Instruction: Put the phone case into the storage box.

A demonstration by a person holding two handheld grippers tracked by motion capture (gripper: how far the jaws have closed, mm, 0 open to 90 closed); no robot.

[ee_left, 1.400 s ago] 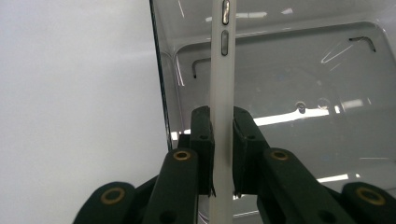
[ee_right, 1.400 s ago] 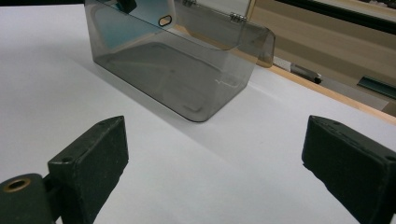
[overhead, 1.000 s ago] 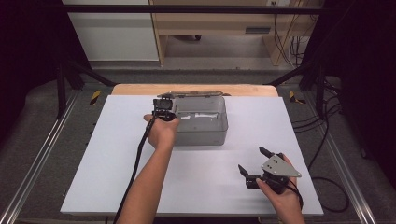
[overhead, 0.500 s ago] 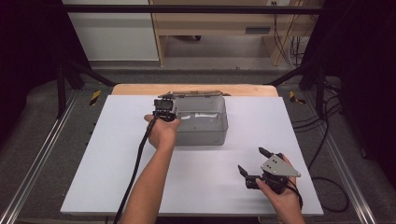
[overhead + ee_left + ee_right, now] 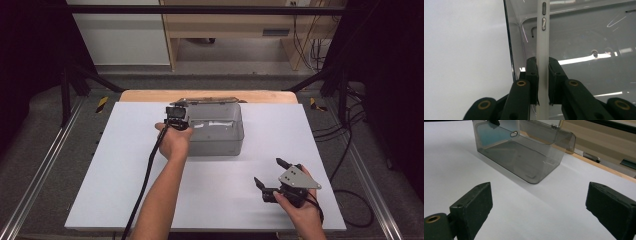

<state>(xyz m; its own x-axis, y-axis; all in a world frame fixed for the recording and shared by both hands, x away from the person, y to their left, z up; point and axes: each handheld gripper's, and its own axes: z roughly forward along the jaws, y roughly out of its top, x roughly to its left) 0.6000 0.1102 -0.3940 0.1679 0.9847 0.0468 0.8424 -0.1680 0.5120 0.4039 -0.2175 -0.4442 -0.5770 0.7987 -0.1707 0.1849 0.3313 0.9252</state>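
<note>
Phone: a slim white phone (image 5: pixel 542 62), seen edge-on with two side buttons, hanging upright over the left end of the box.
Box: a smoky clear box (image 5: pixel 215 131), lid open, sitting at the table's far middle.
Left claw (image 5: pixel 542 82): clamping the phone's lower edge.
Right claw (image 5: pixel 270 172): gaping wide, resting near the front right.
Table (image 5: pixel 125 165): white, lying over a wooden top.
Room: dark, with grey floor.

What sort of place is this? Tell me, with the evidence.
Probably a lab recording station, not a home: a white table edged by metal rails, loose cables on the floor, and a hand-held left tongs gripping a white phone over a clear plastic box.
</note>
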